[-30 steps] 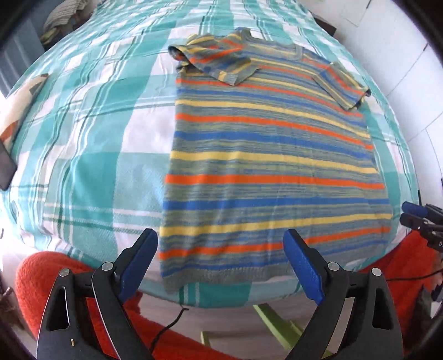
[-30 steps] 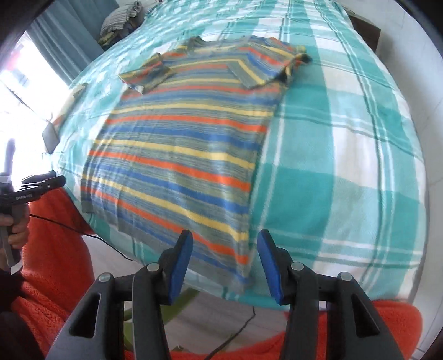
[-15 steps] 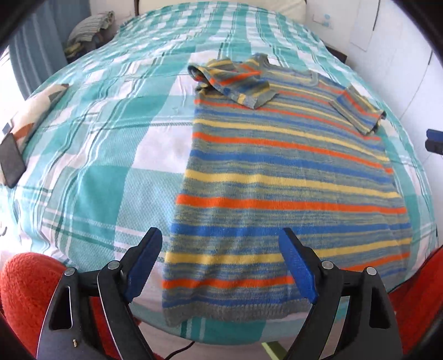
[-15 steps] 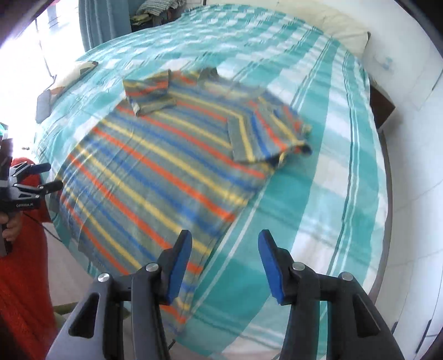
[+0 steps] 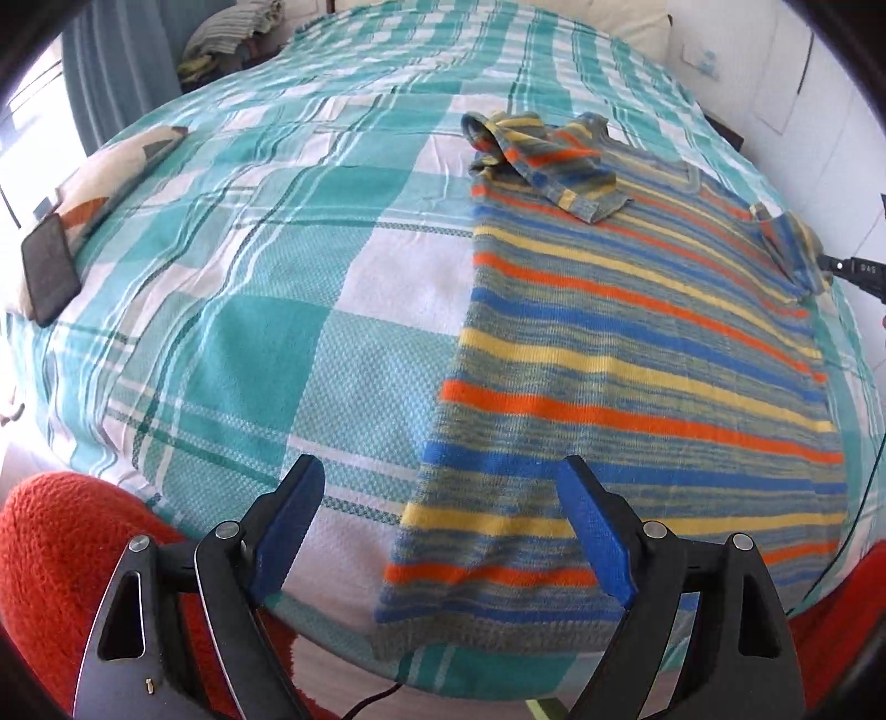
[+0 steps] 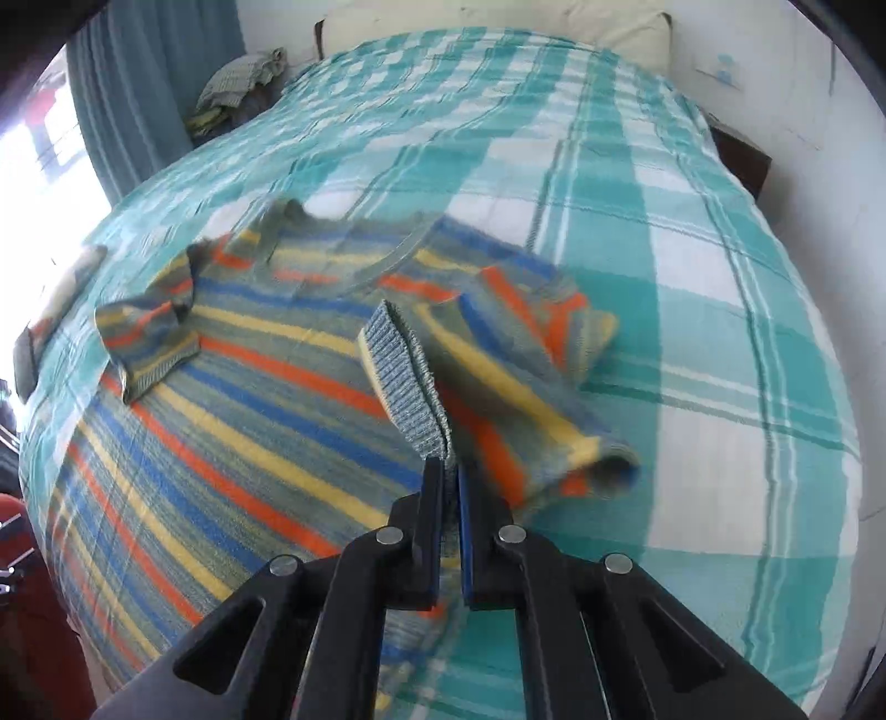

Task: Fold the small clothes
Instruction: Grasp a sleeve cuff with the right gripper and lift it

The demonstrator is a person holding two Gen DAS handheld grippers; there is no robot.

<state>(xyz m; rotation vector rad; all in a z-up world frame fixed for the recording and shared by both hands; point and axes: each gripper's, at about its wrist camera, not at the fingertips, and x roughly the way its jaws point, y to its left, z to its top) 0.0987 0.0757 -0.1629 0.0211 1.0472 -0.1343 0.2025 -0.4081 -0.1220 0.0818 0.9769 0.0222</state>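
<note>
A striped knit shirt [image 5: 637, 343] in orange, blue and yellow lies flat on the teal checked bedspread [image 5: 266, 343], hem toward me. Its left sleeve [image 5: 548, 160] is folded in over the chest. In the right wrist view my right gripper [image 6: 447, 468] is shut on the ribbed cuff [image 6: 404, 376] of the right sleeve [image 6: 498, 399], which is lifted off the shirt [image 6: 249, 399] and blurred. My left gripper [image 5: 439, 468] hangs open over the hem's left corner, with nothing between its fingers. The right gripper's tip [image 5: 853, 271] shows at the left wrist view's right edge, by that sleeve.
A dark phone [image 5: 50, 274] and a patterned cushion [image 5: 111, 171] lie at the bed's left edge. Folded clothes [image 5: 232, 39] are piled beyond the far left corner by a blue curtain. A dark nightstand [image 6: 742, 160] stands at the far right. Red fleece [image 5: 50, 554] is below the grippers.
My right gripper travelled from the hem's right corner up to the right sleeve, shut on its cuff and raised it. The left gripper shifted a little leftward along the hem and stayed open.
</note>
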